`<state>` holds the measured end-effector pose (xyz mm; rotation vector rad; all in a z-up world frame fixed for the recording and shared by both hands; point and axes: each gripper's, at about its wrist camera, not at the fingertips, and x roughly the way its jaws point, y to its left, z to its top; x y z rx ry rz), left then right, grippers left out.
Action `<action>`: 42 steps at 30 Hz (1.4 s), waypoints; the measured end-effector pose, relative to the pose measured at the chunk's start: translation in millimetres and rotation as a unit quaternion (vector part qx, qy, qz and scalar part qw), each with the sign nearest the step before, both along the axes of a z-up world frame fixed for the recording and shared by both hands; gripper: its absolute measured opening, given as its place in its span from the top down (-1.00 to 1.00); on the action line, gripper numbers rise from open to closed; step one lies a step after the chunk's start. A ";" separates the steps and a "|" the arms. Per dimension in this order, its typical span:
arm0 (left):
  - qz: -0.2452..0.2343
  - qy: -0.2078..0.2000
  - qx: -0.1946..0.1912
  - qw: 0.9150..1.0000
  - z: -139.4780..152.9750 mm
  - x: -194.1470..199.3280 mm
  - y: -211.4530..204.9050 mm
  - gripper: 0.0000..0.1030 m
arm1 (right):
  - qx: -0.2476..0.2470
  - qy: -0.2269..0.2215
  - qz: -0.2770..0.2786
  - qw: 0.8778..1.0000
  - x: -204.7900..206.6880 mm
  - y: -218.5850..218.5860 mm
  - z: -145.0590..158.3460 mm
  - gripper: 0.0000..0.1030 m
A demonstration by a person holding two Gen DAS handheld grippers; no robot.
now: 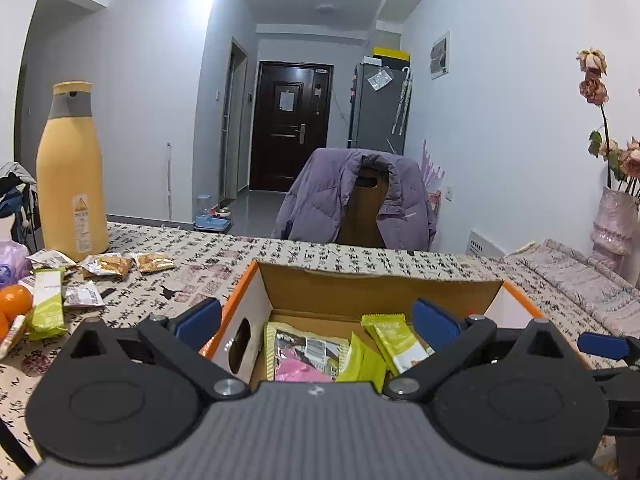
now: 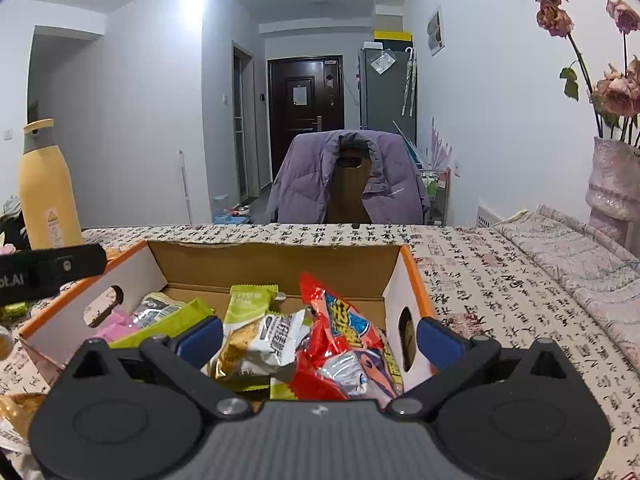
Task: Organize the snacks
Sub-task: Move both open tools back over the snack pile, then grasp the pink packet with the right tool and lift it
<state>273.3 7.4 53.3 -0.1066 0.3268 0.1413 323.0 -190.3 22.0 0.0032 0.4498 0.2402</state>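
Only the left wrist view showed loose snack packets (image 1: pixel 108 265) and an orange (image 1: pixel 15 302) on the tabletop (image 1: pixel 224 258) beside the yellow bottle (image 1: pixel 71 176); only the right showed the red bag (image 2: pixel 344 336) in the cardboard box (image 2: pixel 276 264). Packet print was unreadable. Left gripper (image 1: pixel 316 318) and right gripper (image 2: pixel 320 336) hovered over the box, fingers spread wide, holding nothing.
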 end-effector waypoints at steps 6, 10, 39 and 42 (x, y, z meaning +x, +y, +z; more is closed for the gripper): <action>-0.014 -0.004 -0.016 1.000 19.7 -20.3 4.3 -1.00 | -0.005 -0.010 0.009 1.000 -21.7 -3.9 21.6 -1.00; -0.023 0.009 -0.032 0.999 21.6 -38.4 9.9 -1.00 | -0.002 0.000 0.021 1.000 -43.2 -7.6 25.8 -1.00; -0.067 0.090 -0.003 0.994 -56.4 -150.3 25.3 -1.00 | -0.017 0.078 0.038 0.996 -150.2 -1.6 -22.8 -1.00; -0.064 0.088 -0.005 0.994 -60.6 -150.8 26.8 -1.00 | -0.025 0.093 0.031 0.995 -147.9 3.7 -23.9 -1.00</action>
